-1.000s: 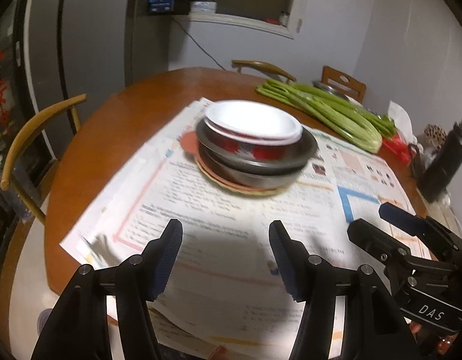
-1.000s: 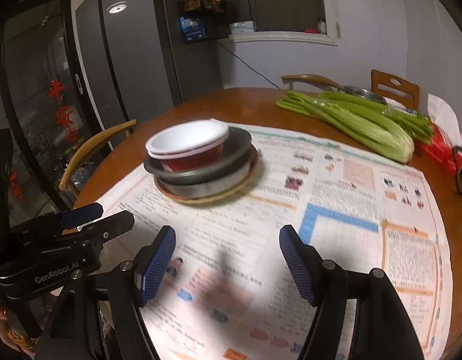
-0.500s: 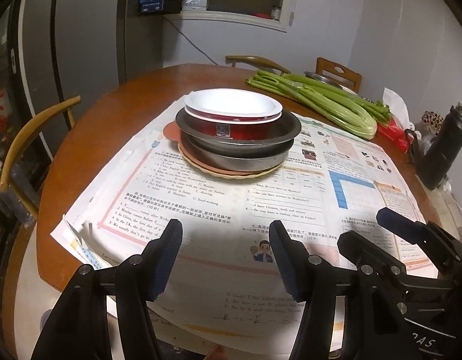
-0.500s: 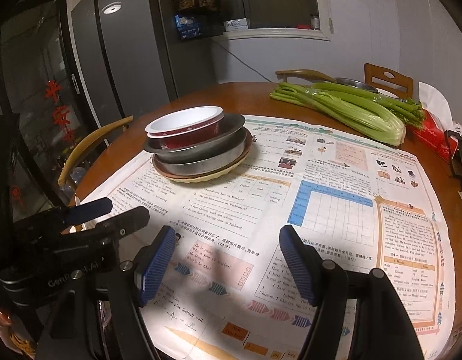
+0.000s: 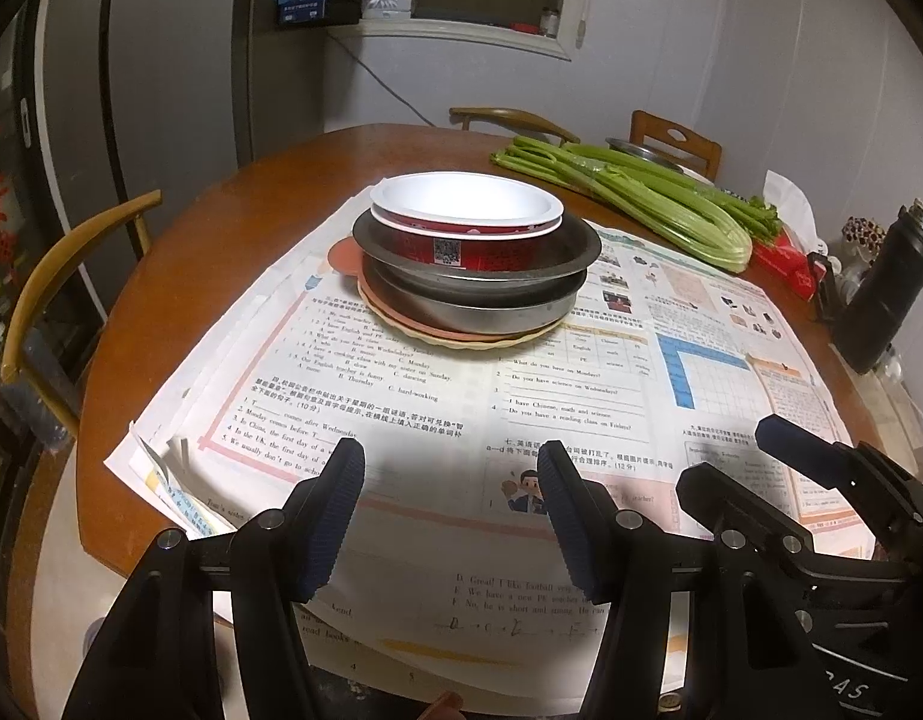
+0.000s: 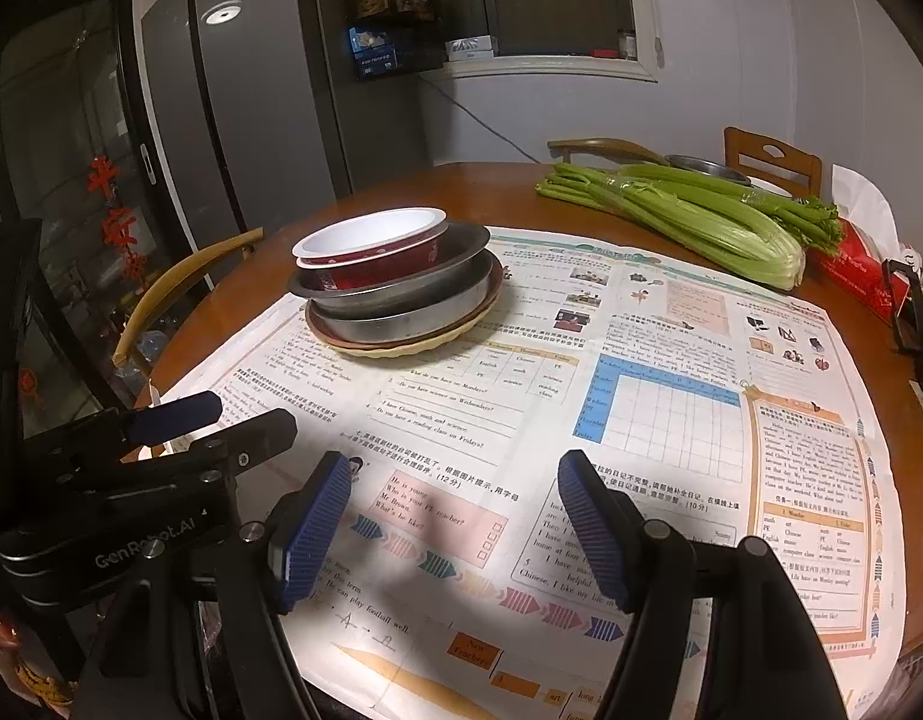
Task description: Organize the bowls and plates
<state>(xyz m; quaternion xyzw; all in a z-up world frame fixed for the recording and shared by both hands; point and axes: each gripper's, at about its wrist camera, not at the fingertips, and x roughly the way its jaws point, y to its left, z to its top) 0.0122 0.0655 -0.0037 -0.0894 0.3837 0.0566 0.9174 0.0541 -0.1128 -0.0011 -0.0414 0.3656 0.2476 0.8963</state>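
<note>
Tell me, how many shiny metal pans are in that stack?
2: the upper metal pan under the red bowl, the lower metal pan beneath it on flat plates. More may hide inside.

Dim indoor light, sharp focus, dark fisheye corners, soft shadows on newspaper [image 5: 401, 420].

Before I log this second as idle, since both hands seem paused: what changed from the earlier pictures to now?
Nothing was taken hold of or let go. The stack of bowls and plates sits lower and larger in both views than a second ago, so the cameras shifted slightly. Left gripper and right gripper stay open and empty; celery unmoved.
</note>
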